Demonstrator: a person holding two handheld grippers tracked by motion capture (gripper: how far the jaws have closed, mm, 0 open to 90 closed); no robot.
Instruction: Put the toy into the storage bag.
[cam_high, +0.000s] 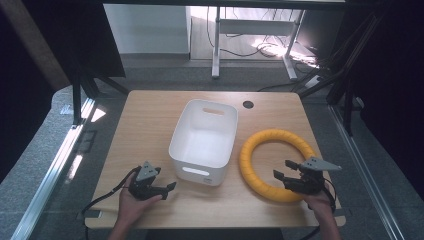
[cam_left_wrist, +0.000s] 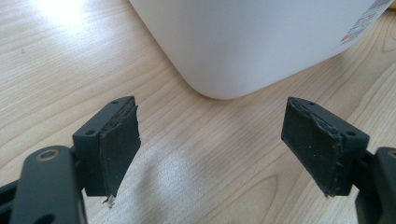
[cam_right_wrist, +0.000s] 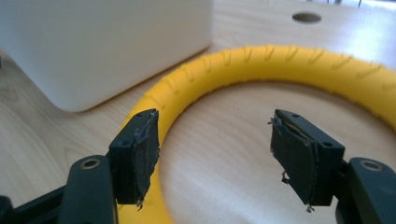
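tabletop carries white bin at centre w/ yellow ring lying flat just beside it on the right. left claw – jaws wide apart, nothing held, near bin's front-left corner. right claw – jaws wide apart, nothing held, over ring's near arc; one jaw outside the ring, other over its hole.

**Bin and ring on a wooden top**

A light wooden surface carries an empty white plastic bin with slot handles, standing at its middle. Just beside the bin, towards the right edge, a ribbed yellow ring lies flat. A small round cable hole sits near the far edge. Beyond the surface, a white metal frame and loose cables rest on the floor.
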